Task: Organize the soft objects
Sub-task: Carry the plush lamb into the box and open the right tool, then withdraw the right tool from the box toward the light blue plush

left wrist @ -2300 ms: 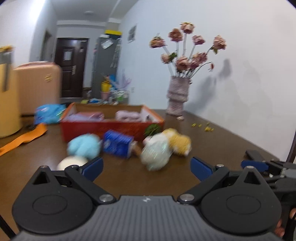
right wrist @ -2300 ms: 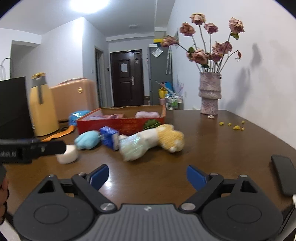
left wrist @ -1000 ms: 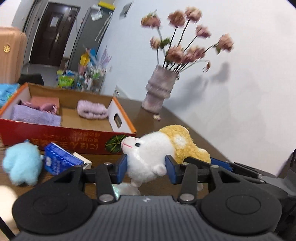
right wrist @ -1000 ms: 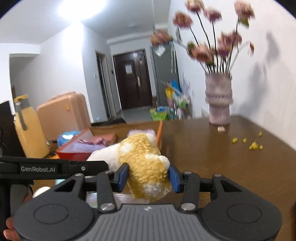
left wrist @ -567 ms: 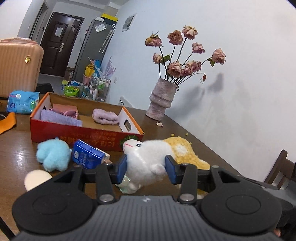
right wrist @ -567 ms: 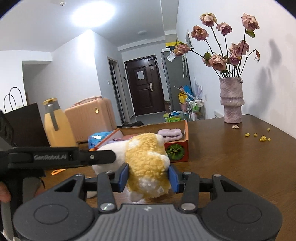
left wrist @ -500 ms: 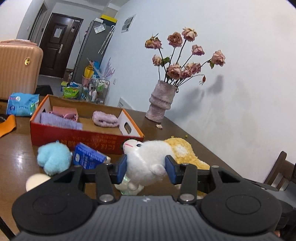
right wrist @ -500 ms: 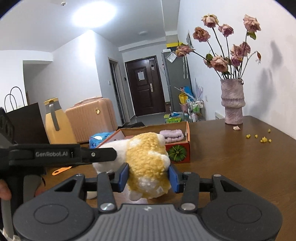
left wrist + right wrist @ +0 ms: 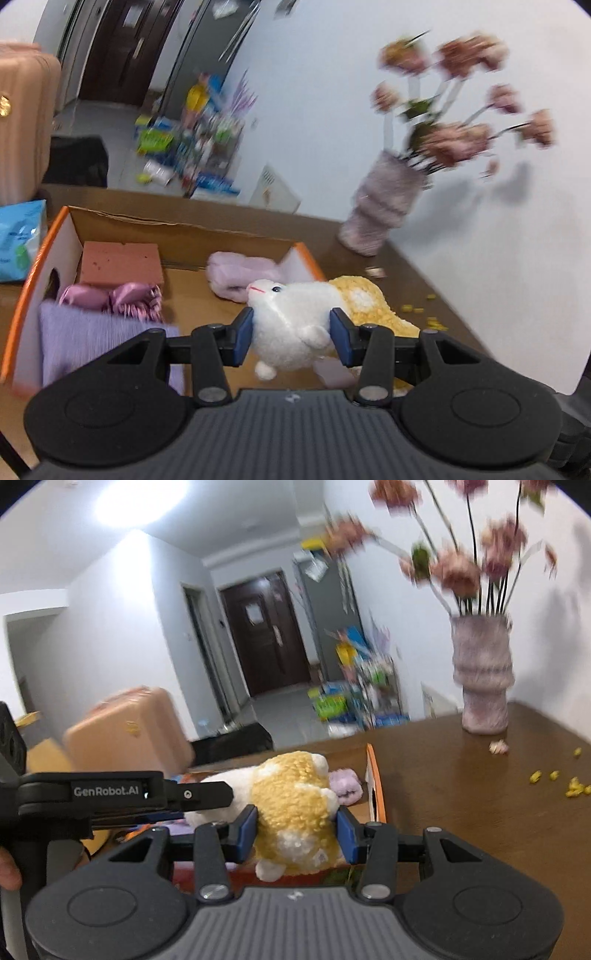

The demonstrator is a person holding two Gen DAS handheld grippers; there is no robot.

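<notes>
A white and yellow plush animal [image 9: 295,317] is held by both grippers above the open orange cardboard box [image 9: 44,251]. My left gripper [image 9: 291,334] is shut on its white head end. My right gripper [image 9: 297,829] is shut on its yellow rear end [image 9: 295,805]. The box holds a lilac folded cloth [image 9: 96,339], pink satin scrunchies [image 9: 110,299], a pink block [image 9: 118,262] and a lilac fluffy band [image 9: 240,277]. The left gripper's body [image 9: 110,794] shows at the left of the right wrist view.
A vase of dried pink roses [image 9: 480,686] stands on the brown table [image 9: 461,797] at the right, with yellow crumbs [image 9: 569,786] near it. A blue packet [image 9: 18,236] lies left of the box. A pink suitcase [image 9: 125,731] stands beyond the table.
Both grippers have carried the plush forward from above the table to over the box. The blue plush and carton on the table have dropped out of view.
</notes>
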